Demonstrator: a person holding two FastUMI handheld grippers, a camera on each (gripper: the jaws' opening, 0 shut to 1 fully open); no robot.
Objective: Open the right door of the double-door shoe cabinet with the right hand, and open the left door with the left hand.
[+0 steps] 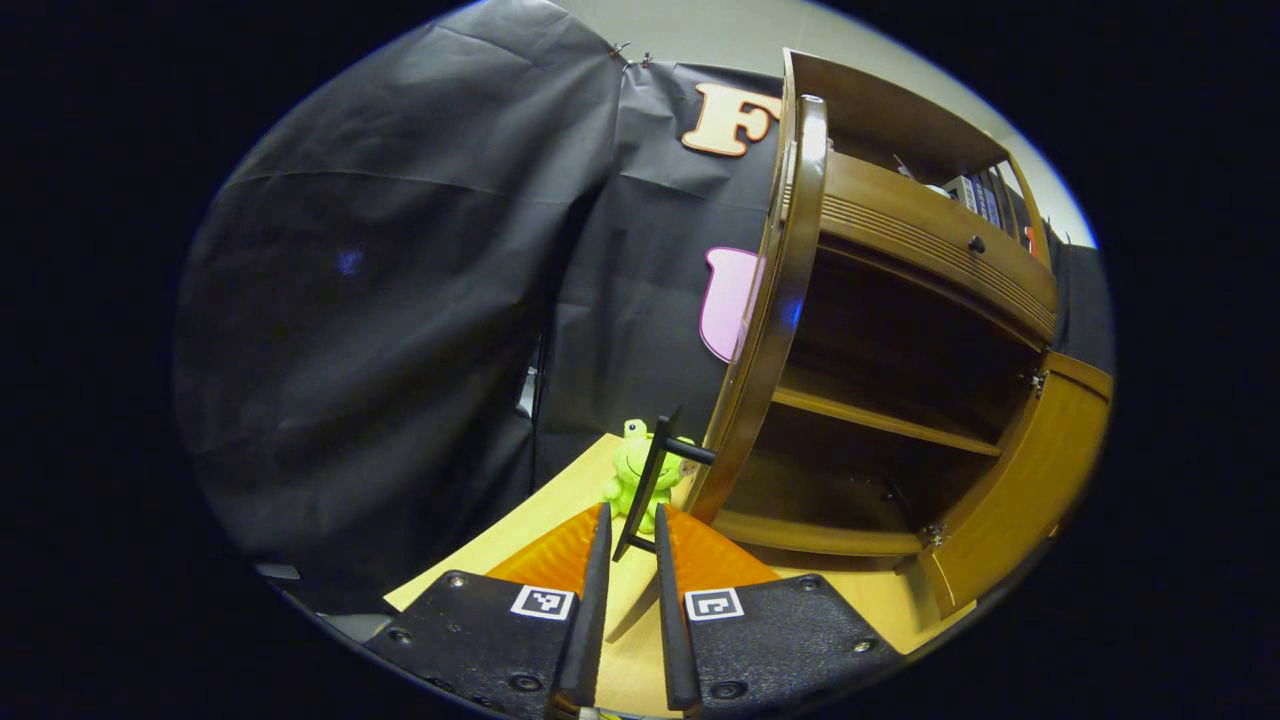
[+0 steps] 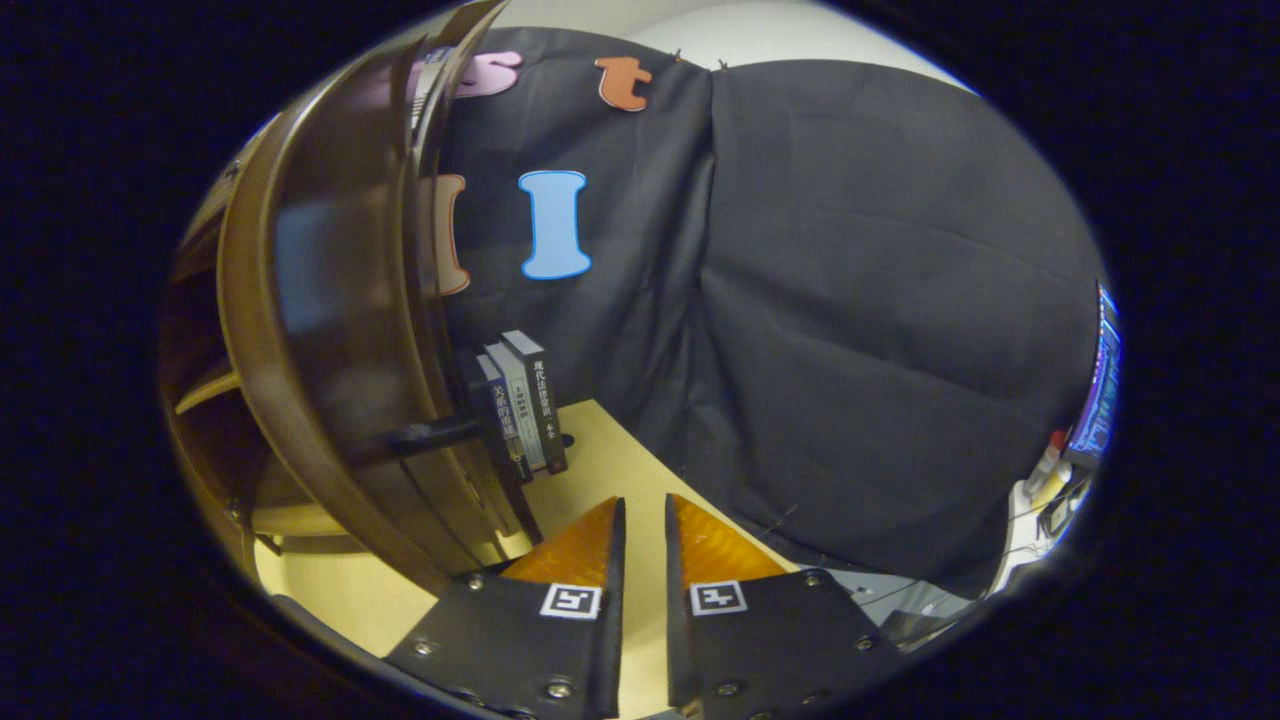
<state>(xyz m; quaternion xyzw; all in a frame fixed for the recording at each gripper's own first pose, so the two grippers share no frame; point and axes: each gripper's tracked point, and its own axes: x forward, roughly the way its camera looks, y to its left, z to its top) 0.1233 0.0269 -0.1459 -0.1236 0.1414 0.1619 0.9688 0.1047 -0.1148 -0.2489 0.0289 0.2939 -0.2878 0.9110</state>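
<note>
Black cloth walls close in the booth behind a pale wooden table (image 1: 560,520), and on that table stands the brown double-door shoe cabinet (image 1: 930,290), the largest thing before me. From my left gripper view, its inside is exposed, with a shelf (image 1: 880,420) crossing the dark interior and a drawer front with a small knob above the opening. Its left door (image 1: 765,330) stands swung out, edge-on toward me, and its right door (image 1: 1030,470) hangs open at the far side of the cabinet. From my right gripper view, that right door (image 2: 330,330) curves up close on my left, swung wide, with its dark handle (image 2: 470,425) sticking out toward a short row of upright books (image 2: 525,405) on the table just behind it. My left gripper (image 1: 630,520) has its fingers narrowly parted around the left door's thin dark handle (image 1: 650,480), which sits between the tips; I cannot tell whether both fingers press on it. My right gripper (image 2: 642,510) has its fingers only slightly apart and grips nothing, near the open door's lower edge. A small green frog toy (image 1: 632,475) sits on the table just beyond the left handle.
</note>
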